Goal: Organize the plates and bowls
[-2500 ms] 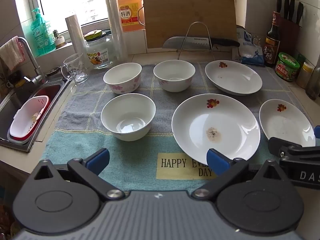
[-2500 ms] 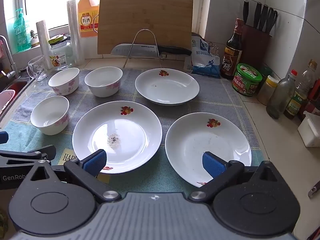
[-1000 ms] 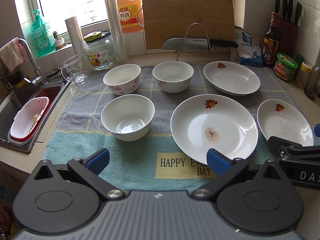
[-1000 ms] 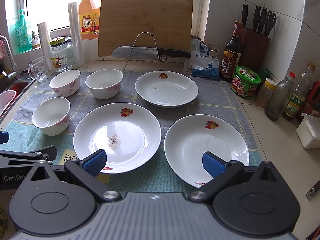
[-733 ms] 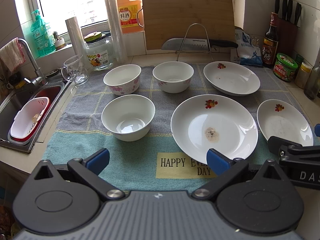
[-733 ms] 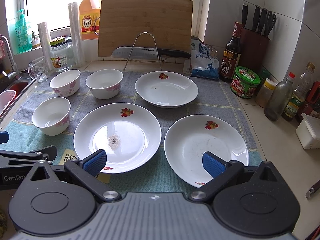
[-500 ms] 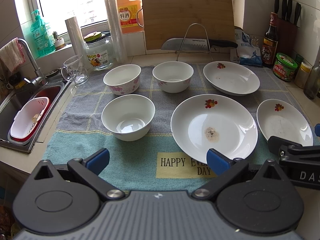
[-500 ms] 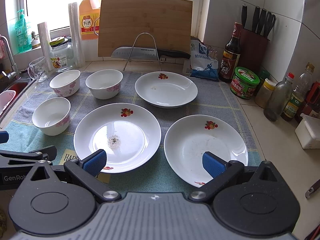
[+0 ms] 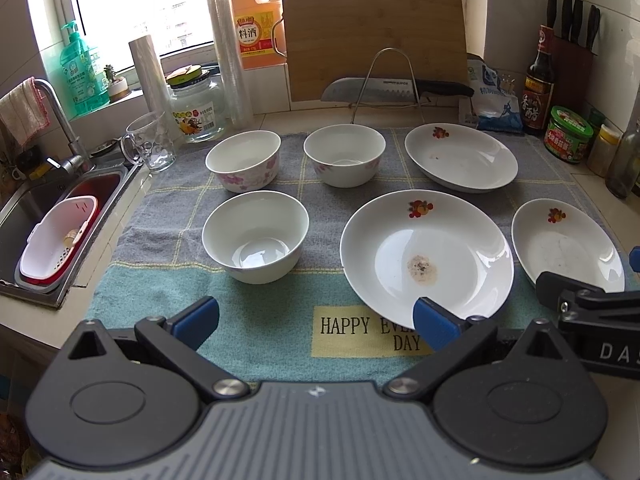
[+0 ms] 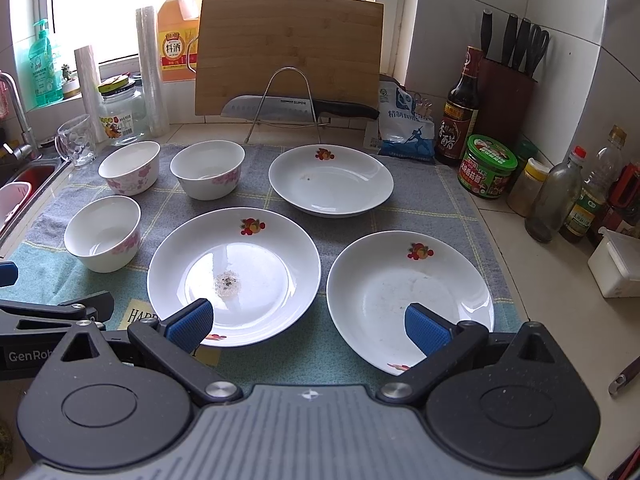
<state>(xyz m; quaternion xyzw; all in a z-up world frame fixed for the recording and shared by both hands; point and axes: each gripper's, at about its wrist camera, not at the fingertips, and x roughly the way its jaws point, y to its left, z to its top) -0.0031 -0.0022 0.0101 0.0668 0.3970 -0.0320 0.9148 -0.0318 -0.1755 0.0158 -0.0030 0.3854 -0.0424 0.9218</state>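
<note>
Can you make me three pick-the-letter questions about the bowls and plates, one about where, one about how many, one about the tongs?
1. Where does the knife lie?
A. in the sink
B. on the wire rack before the cutting board
C. in a bowl

2. How many bowls stand on the towel?
A. one
B. three
C. five

3. How are the right tongs?
A. open, holding nothing
B. shut on a plate
C. shut on a bowl

Answers:
1. B: the blade rests across the wire rack at the cutting board.
2. B: near bowl, back left bowl, back right bowl.
3. A: the blue pads stand wide apart above the plates.
</note>
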